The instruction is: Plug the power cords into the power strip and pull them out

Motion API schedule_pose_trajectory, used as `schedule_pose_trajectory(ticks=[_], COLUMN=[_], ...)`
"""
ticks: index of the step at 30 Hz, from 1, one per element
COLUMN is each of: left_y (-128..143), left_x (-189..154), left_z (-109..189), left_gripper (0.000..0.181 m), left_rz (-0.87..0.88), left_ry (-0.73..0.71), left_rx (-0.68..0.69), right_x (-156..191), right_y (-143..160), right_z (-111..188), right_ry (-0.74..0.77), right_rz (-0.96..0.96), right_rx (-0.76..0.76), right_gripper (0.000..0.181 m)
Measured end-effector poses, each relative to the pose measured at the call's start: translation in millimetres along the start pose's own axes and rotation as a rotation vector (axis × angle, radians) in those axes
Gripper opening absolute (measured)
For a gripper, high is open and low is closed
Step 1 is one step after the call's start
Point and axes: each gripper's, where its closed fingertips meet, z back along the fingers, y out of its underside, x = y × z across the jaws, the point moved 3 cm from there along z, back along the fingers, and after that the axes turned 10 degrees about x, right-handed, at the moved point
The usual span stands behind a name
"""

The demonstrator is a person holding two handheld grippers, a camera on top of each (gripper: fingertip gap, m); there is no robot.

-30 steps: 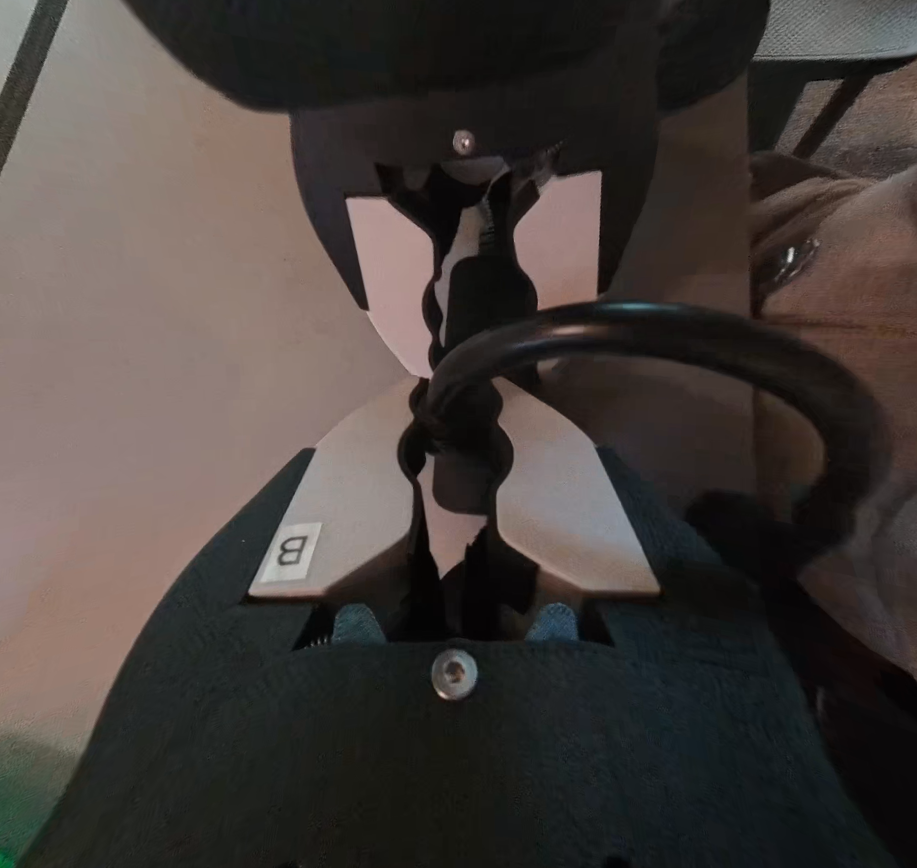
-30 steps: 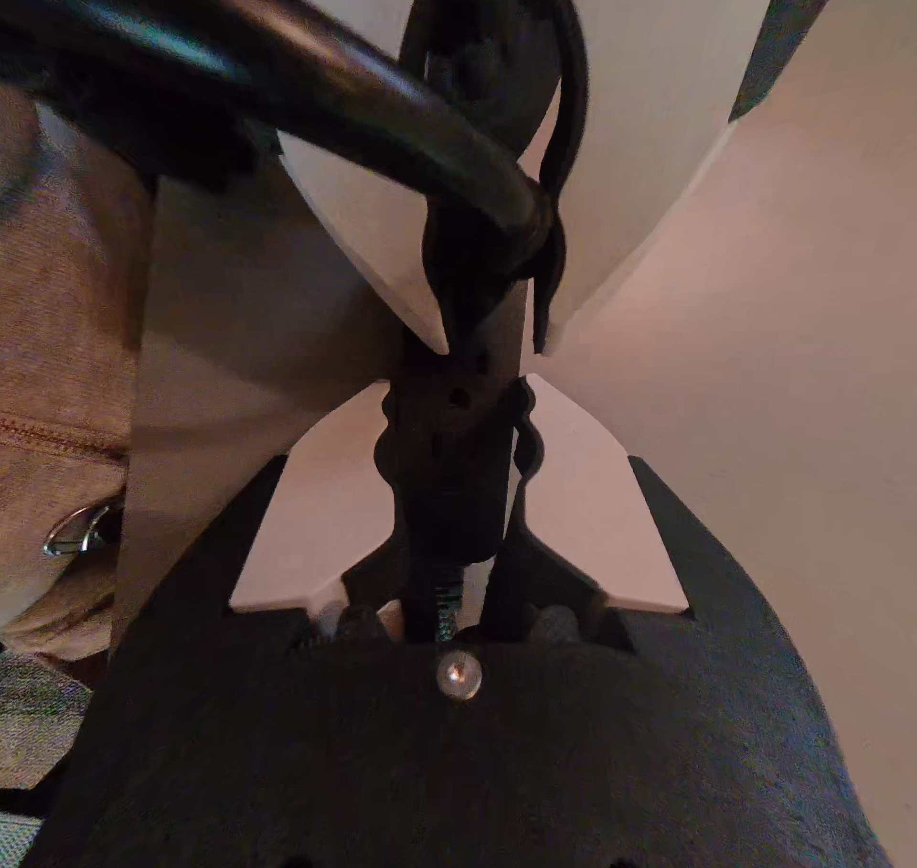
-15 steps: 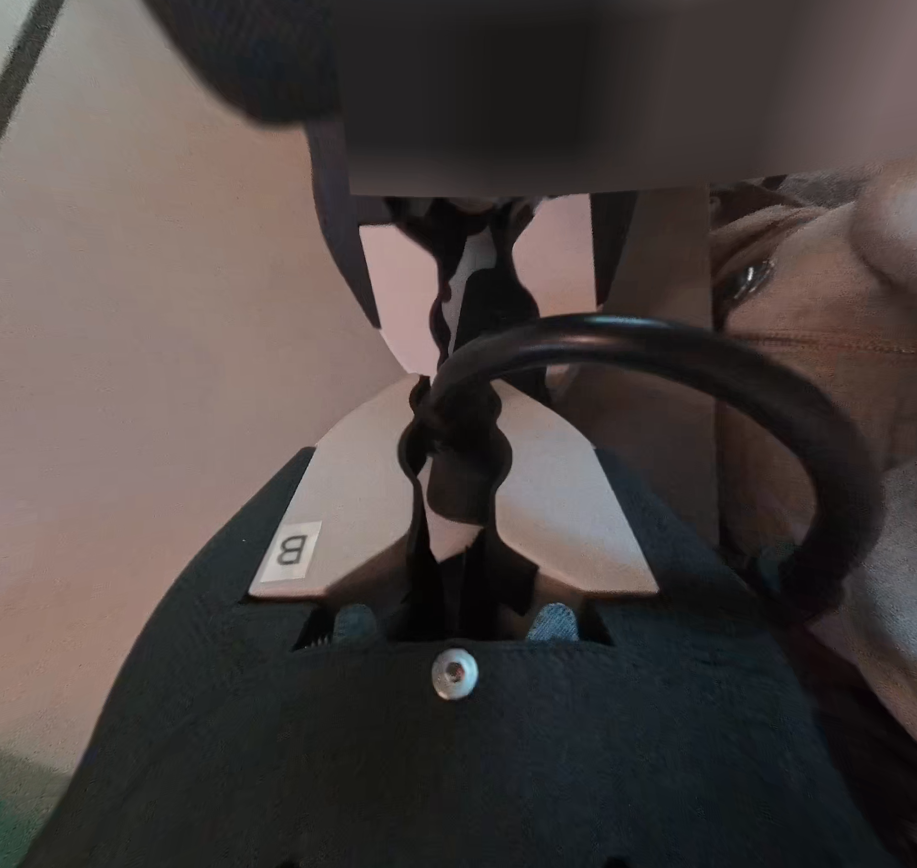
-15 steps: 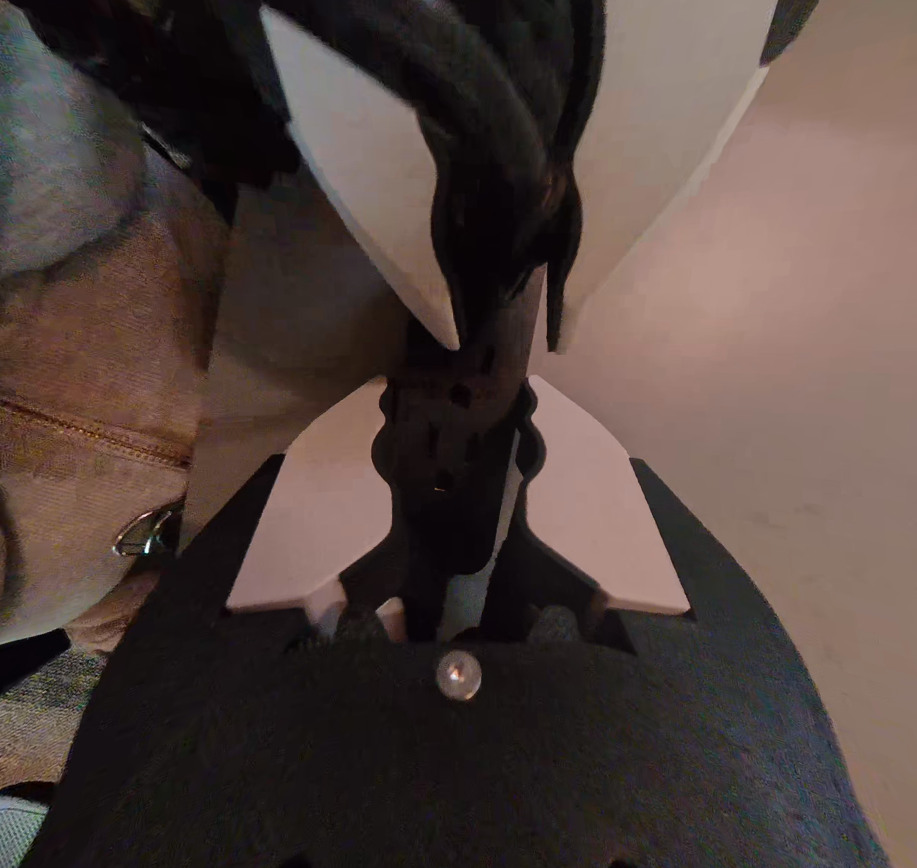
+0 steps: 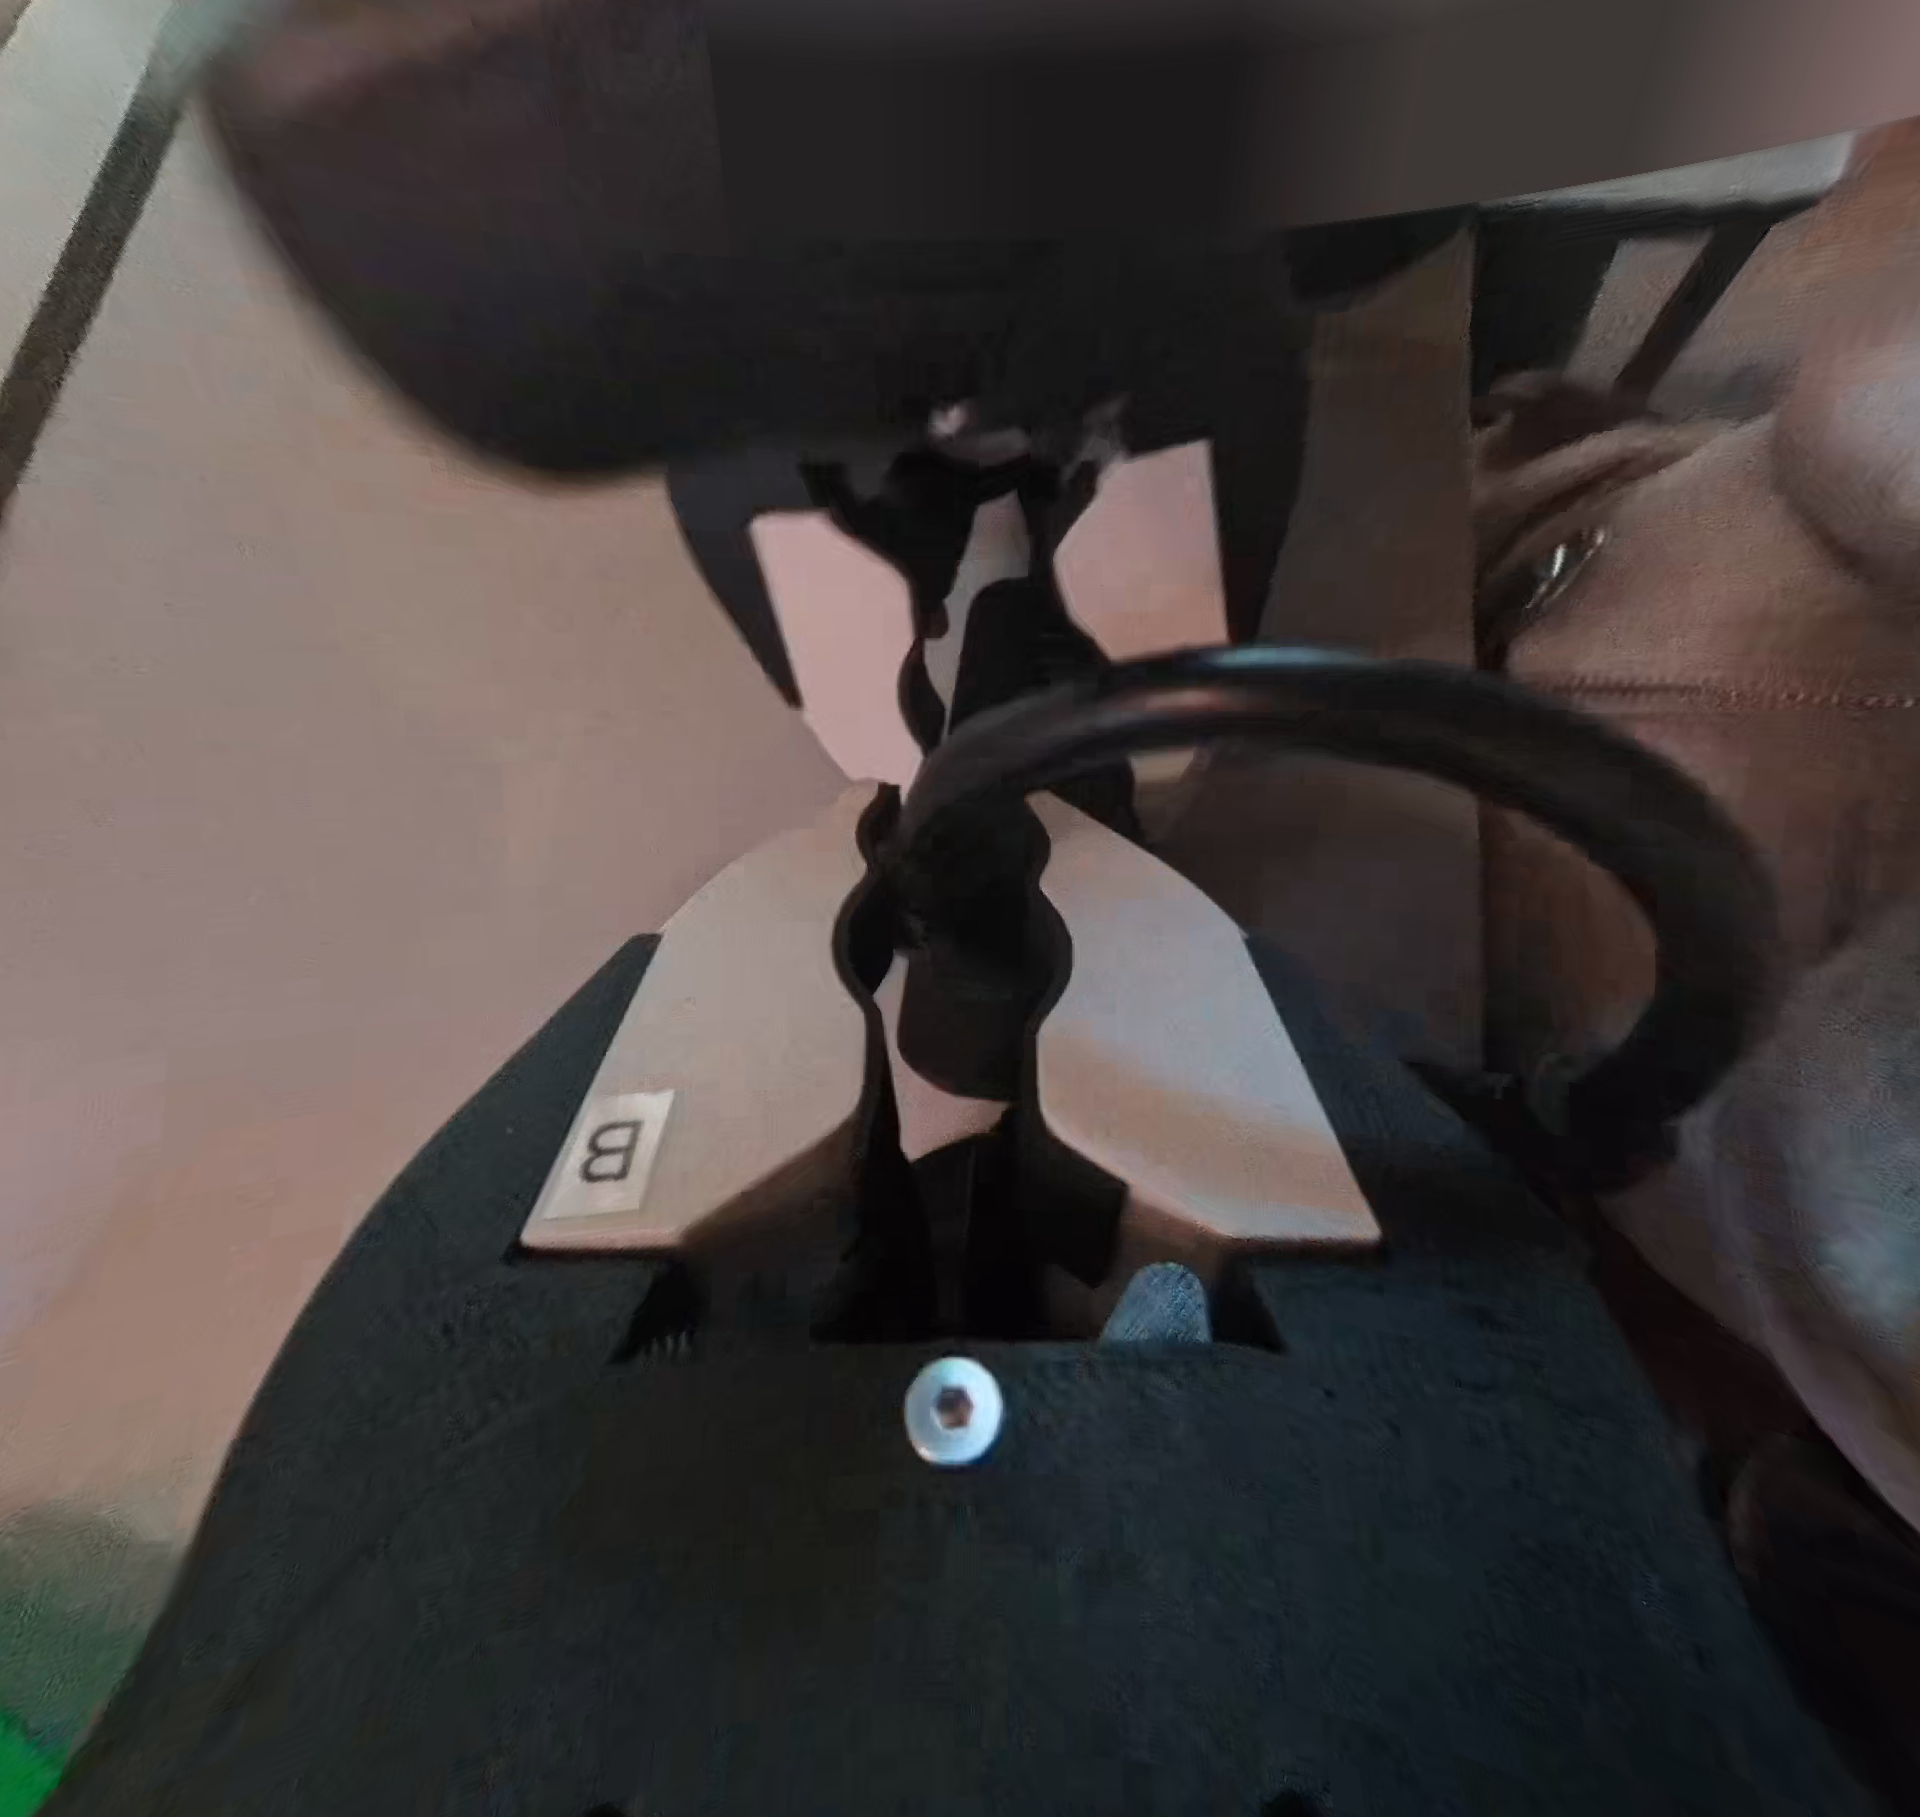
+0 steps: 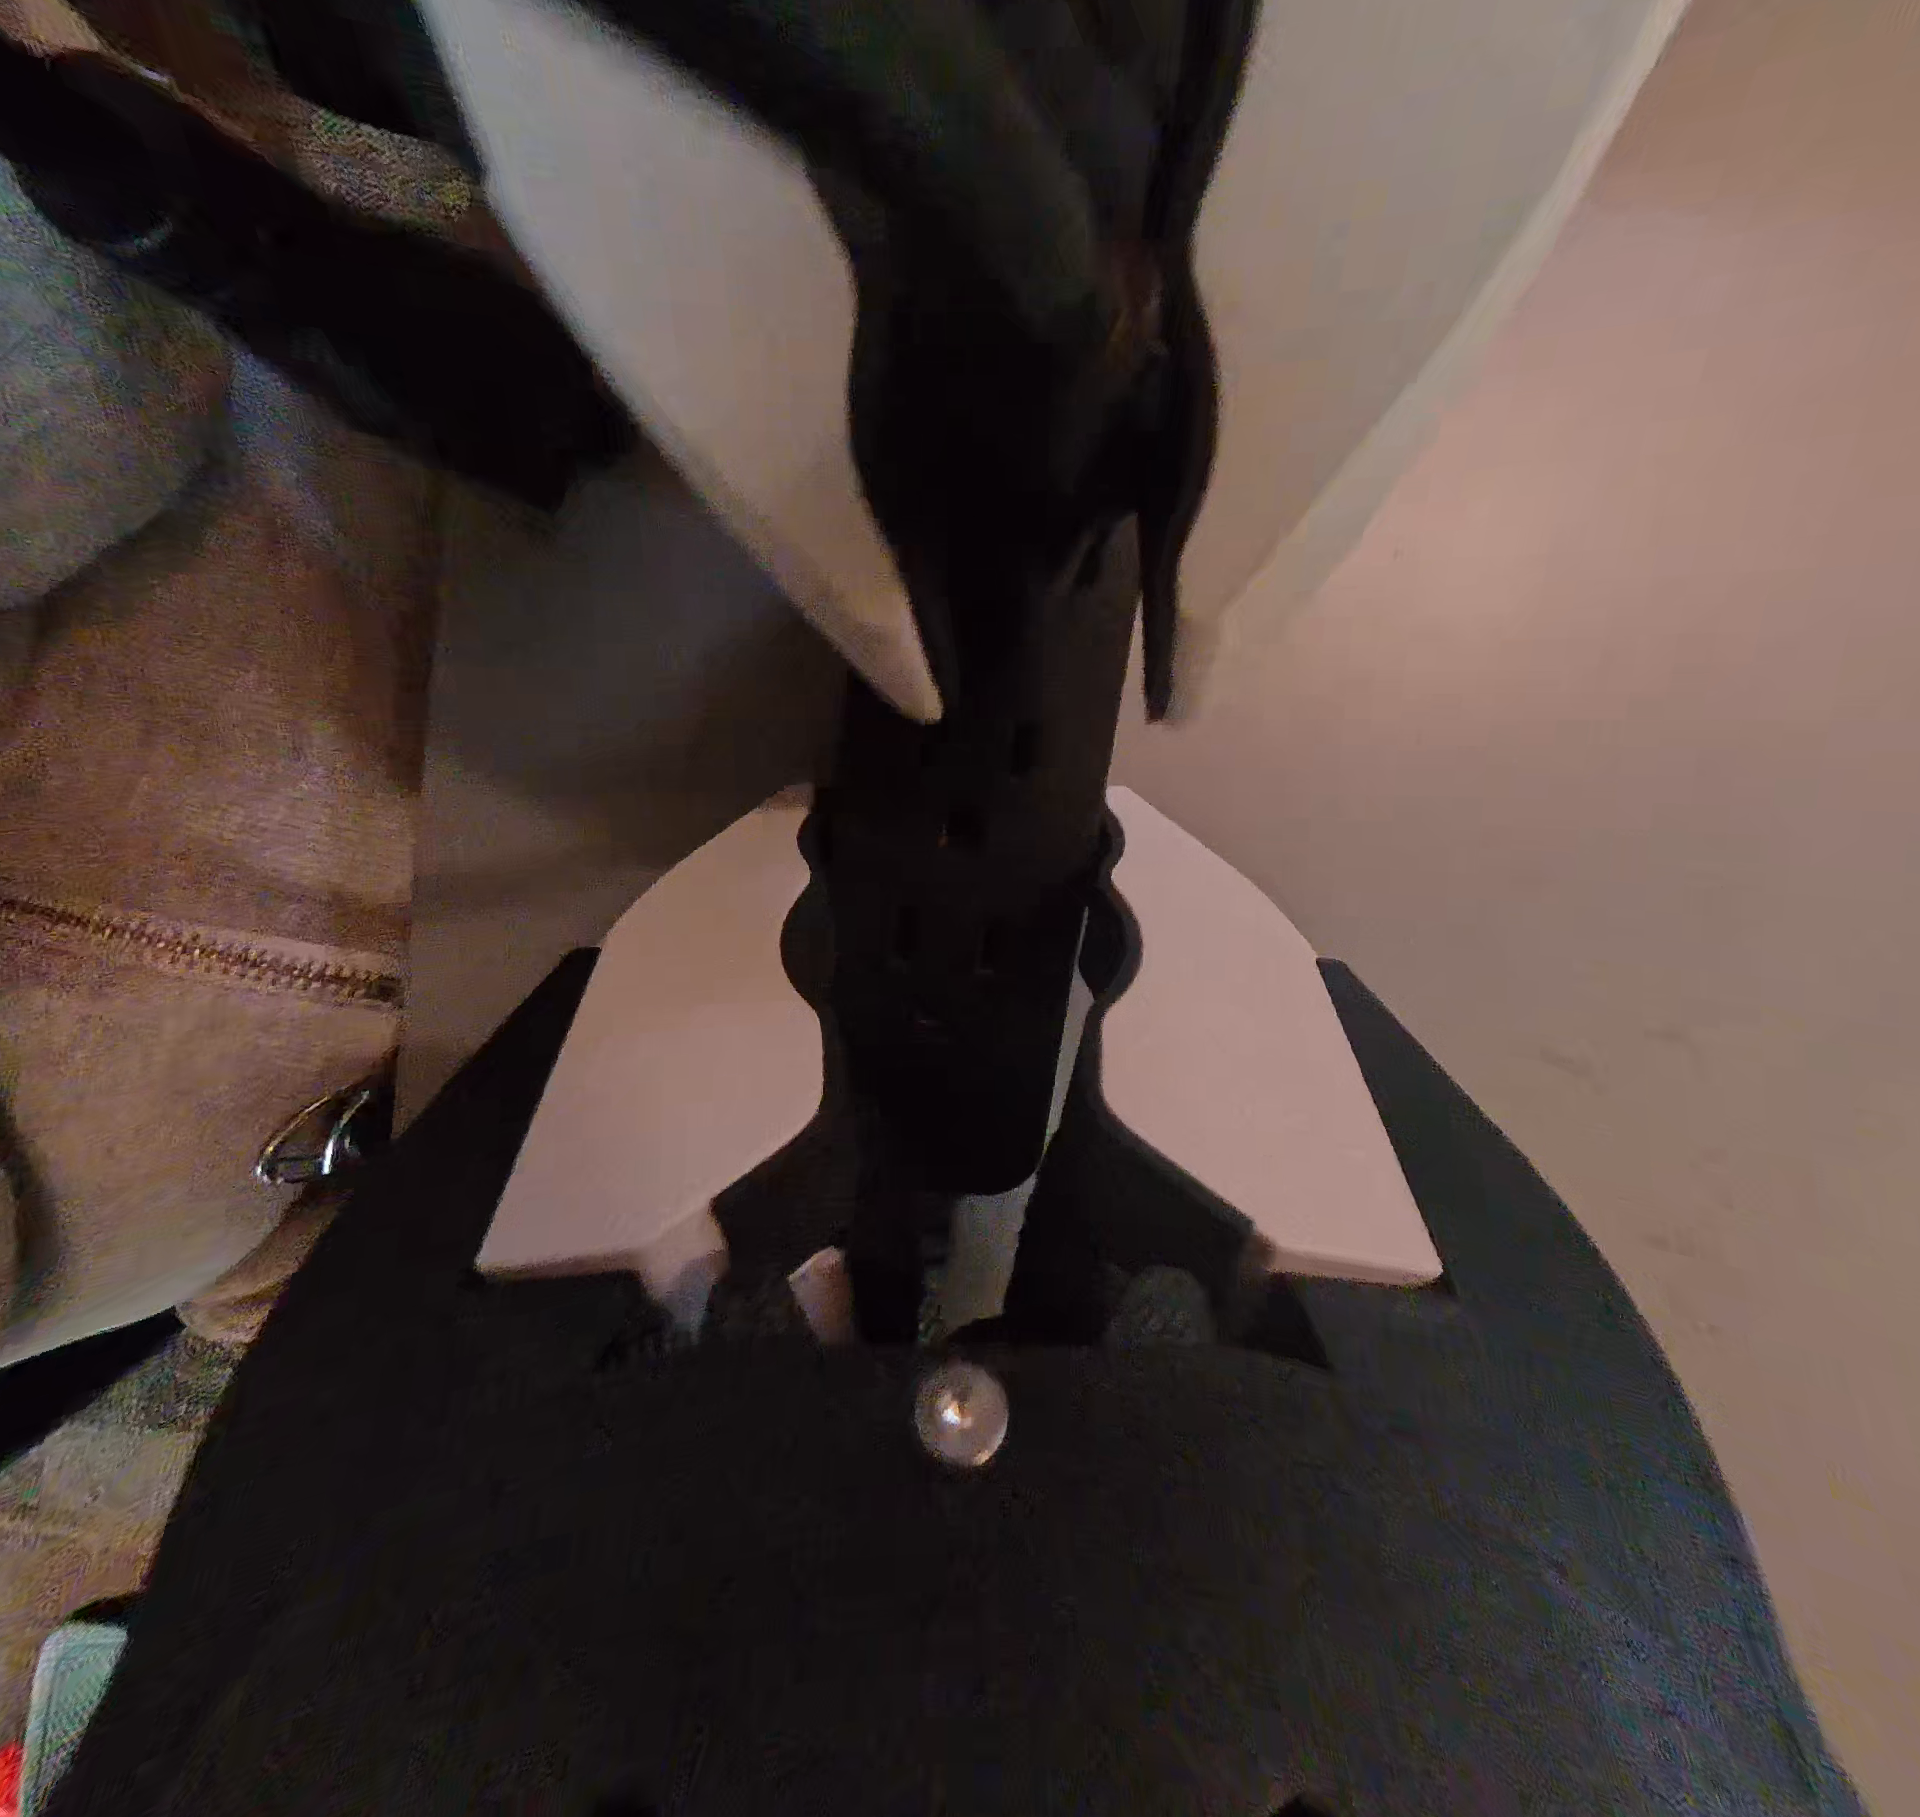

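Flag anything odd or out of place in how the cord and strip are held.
The black power cord bends in a tight loop beside the left tongs, which clamp its plug. The right tongs grip the black power strip lengthwise. Nothing looks damaged.

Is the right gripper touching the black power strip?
Touching. The right wrist view shows the right gripper with both fingers pressed against the sides of the black power strip.

The left hand-held gripper (image 5: 961,868) and right hand-held gripper (image 6: 961,858) face each other (tips nearly meeting), both clamped.
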Motion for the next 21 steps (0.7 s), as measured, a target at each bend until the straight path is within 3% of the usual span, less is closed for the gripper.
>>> schedule_pose_trajectory(ticks=[2,4,5,8,10,15,21], left_y=[-10.0,0.5,11.2,19.6,17.6,14.3,8.5], left_x=[-10.7,-7.1,-4.4,-1.6,-3.7,-7.7,-7.2], left_z=[-0.6,-1.8,-4.0,-2.4,-2.9,-3.9,-3.6], left_gripper=[0.020,0.021,0.021,0.021,0.020,0.021,0.019], left_rz=[-0.150,-0.086,-0.053,0.009,-0.002,0.003,-0.005], left_ry=[-0.060,0.014,0.024,0.033,0.020,0.027,-0.004], left_rx=[0.071,0.051,0.087,0.028,0.032,-0.004,-0.012], right_x=[3.3,2.8,0.6,-5.0,-1.8,1.5,2.4], right_y=[1.3,1.5,2.6,-5.1,-16.8,-18.3,-18.3], right_z=[1.8,1.1,2.3,24.9,33.5,8.3,8.2], right_ry=[0.006,0.001,0.003,0.037,0.047,0.063,0.067], right_rz=[0.062,0.051,0.040,-0.010,-0.007,-0.001,-0.030], right_rx=[0.053,0.040,0.006,-0.192,-0.287,-0.167,-0.049], right_gripper=[0.047,0.049,0.049,0.057,0.042,0.042,0.043])
